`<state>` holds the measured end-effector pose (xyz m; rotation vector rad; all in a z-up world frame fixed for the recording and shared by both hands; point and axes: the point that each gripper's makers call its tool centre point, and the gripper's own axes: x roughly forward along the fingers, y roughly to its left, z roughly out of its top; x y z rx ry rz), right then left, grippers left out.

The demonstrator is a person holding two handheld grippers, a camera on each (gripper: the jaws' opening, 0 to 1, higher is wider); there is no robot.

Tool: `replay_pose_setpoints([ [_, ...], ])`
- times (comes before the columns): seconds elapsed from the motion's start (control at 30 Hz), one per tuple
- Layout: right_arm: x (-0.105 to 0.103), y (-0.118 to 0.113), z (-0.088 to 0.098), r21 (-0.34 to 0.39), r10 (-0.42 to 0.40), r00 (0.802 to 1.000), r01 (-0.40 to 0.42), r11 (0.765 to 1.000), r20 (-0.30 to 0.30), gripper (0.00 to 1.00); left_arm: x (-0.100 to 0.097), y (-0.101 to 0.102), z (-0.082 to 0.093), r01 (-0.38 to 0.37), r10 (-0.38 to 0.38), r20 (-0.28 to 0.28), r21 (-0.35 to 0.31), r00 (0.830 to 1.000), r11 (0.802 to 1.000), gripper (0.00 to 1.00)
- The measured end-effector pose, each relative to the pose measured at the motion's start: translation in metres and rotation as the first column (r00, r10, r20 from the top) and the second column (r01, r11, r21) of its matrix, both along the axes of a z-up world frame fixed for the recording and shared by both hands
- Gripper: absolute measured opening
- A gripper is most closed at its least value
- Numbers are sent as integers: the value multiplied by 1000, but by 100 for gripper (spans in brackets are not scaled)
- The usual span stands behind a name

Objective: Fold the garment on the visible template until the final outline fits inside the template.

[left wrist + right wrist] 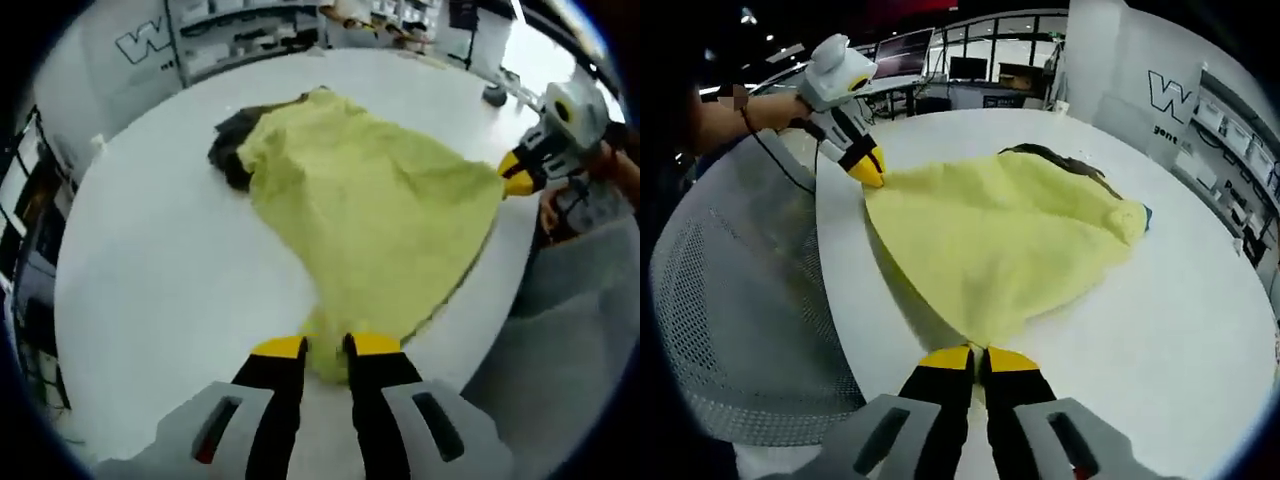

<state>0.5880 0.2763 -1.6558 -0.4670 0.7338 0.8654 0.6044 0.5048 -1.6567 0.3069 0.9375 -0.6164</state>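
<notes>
Left gripper (326, 347): seen closest in the left gripper view. Its two yellow tips are pinched on the near corner of the cloth.
Right gripper (979, 353): seen closest in the right gripper view. Its tips are pressed together on another corner of the cloth.
Table (170, 270): big, white and round. The cloth is laid on it, close to the near edge.
Cloth (370, 210): yellow and soft. It is spread flat in the middle of the table and held at two corners. The far end is bunched up a little.
Dark piece (232, 150): something dark is seen under the far end of the cloth. What it is cannot be told.
Chair (740, 320): grey mesh, seen just past the table edge in the right gripper view.
Hand (735, 120): the left gripper is held by it, seen in the right gripper view.
Shelves (240, 35): seen far behind the table.
</notes>
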Motion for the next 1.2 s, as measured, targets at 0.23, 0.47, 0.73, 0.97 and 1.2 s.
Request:
replay_pose_setpoints([
  [0.23, -7, -3, -3, 17, -13, 999, 13, 1000, -33, 21, 3, 13, -3, -3, -1, 46, 68, 999, 998, 37],
  [0.47, 3, -5, 23, 131, -77, 997, 78, 988, -12, 29, 20, 13, 22, -99, 104, 99, -61, 990, 993, 36],
  [0.73, 59, -21, 65, 264, -221, 974, 199, 944, 56, 49, 82, 18, 53, -190, 222, 163, -190, 961, 963, 45],
  [0.97, 110, -33, 52, 264, -293, 955, 274, 925, 34, 50, 132, 20, 55, -205, 248, 206, -206, 947, 957, 42],
  [1.2, 152, -28, 41, 262, -332, 943, 319, 911, 7, 49, 162, 9, 39, -221, 275, 149, -302, 950, 927, 37],
])
